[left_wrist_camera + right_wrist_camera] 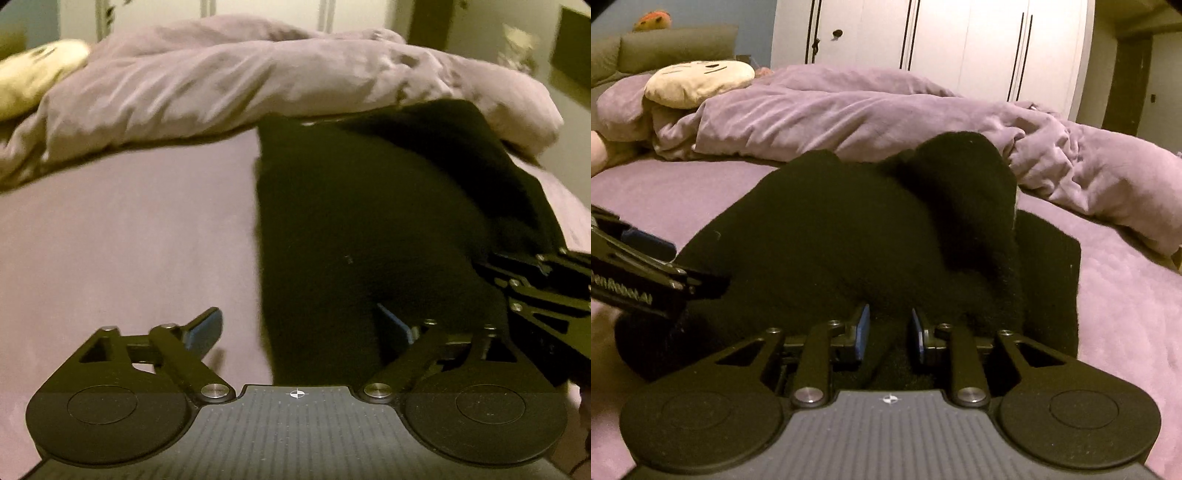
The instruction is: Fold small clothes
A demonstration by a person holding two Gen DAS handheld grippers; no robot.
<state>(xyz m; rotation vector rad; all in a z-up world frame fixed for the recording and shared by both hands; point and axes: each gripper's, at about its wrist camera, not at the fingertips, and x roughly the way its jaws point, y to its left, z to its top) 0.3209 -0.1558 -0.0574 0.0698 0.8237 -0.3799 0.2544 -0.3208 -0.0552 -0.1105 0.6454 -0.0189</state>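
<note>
One black garment (849,229) lies bunched on my purple bed sheet (129,240), just before the rumpled duvet (849,110). My right gripper (889,332) angles down over its near edge, jaws narrow with cloth between them; whether the pads pinch it I cannot tell. My left gripper (299,328) tilts down, jaws spread wide across the garment's left edge.

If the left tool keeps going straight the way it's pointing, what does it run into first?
Most likely the black garment lying on the purple bed sheet. The open left tool straddles its near left edge, so it may touch cloth and sheet almost together; depth is unclear.
</note>
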